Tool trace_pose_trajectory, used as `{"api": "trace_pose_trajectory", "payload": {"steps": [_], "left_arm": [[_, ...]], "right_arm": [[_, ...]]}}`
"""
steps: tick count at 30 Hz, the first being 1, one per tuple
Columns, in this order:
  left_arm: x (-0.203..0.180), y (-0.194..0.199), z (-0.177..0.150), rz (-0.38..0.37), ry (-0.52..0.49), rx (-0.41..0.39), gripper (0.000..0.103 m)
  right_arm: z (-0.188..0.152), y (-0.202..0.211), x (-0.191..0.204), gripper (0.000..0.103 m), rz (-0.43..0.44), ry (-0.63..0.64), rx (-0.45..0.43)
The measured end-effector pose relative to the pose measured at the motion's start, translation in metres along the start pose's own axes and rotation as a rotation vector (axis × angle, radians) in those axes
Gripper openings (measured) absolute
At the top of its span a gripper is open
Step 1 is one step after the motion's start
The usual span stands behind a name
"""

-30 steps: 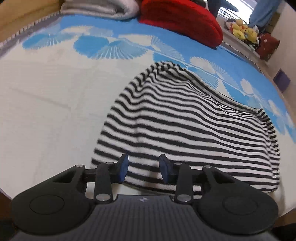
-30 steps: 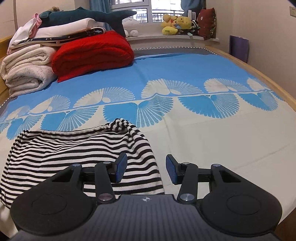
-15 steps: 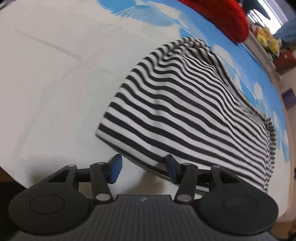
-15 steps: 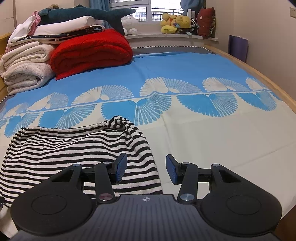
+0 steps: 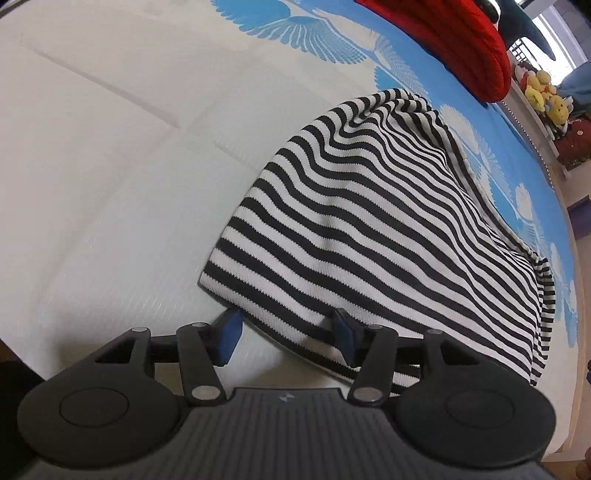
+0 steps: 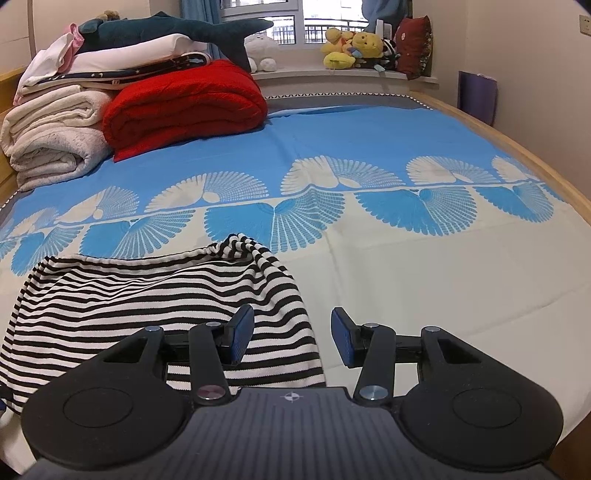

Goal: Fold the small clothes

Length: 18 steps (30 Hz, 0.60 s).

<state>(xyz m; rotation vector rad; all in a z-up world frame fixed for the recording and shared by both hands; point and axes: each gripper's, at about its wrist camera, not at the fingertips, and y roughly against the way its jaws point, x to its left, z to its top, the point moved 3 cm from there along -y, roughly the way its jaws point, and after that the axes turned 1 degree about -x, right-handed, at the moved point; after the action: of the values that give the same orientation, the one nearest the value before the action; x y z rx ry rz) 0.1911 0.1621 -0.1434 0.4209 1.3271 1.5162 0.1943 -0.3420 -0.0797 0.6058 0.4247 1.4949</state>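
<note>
A black-and-white striped garment (image 5: 388, 229) lies spread on the cream part of a bedspread (image 5: 110, 166), near the bed's front edge, with its far corner bunched up where the blue fan pattern begins. In the left wrist view its near hem runs slantwise across the frame, and the left gripper (image 5: 284, 338) points steeply down at that hem: its jaws have just been opening and stand apart, with the hem's edge lying between them, 1 blue pad on the bare spread to the left of the cloth and the other over the stripes, neither pressing on the fabric. In the right wrist view the same garment (image 6: 147, 295) fills the lower left, and the right gripper (image 6: 293, 338) hangs over its right edge with the jaws apart; the left pad sits in front of the stripes, the right pad in front of plain bedspread (image 6: 443, 295), and nothing is pinched between them. Farther back on the bed, well apart from the garment, sits a folded red blanket (image 6: 184, 107) beside a stack of white towels (image 6: 55, 140), with a dark plush shark (image 6: 177, 31) on top of the pile. Yellow stuffed toys (image 6: 351, 48) line the windowsill beyond the bed.
</note>
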Motion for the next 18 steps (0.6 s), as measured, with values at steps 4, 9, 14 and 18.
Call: {"api": "trace_pose_trajectory", "payload": {"steps": [4, 9, 14, 18], "left_arm": [[-0.005, -0.003, 0.002, 0.01, -0.024, -0.022, 0.063], [-0.007, -0.006, 0.005, 0.015, -0.021, -0.041, 0.063], [-0.01, -0.009, 0.007, 0.027, -0.025, -0.053, 0.062], [-0.013, -0.01, 0.009, 0.035, -0.036, -0.066, 0.055]], "right_arm": [[0.001, 0.001, 0.0, 0.048, 0.0, -0.003, -0.003], [0.0, 0.002, 0.0, 0.048, -0.006, -0.01, -0.004], [-0.001, 0.003, -0.002, 0.048, -0.018, -0.02, -0.005], [-0.002, 0.003, -0.003, 0.048, -0.025, -0.021, -0.004]]}}
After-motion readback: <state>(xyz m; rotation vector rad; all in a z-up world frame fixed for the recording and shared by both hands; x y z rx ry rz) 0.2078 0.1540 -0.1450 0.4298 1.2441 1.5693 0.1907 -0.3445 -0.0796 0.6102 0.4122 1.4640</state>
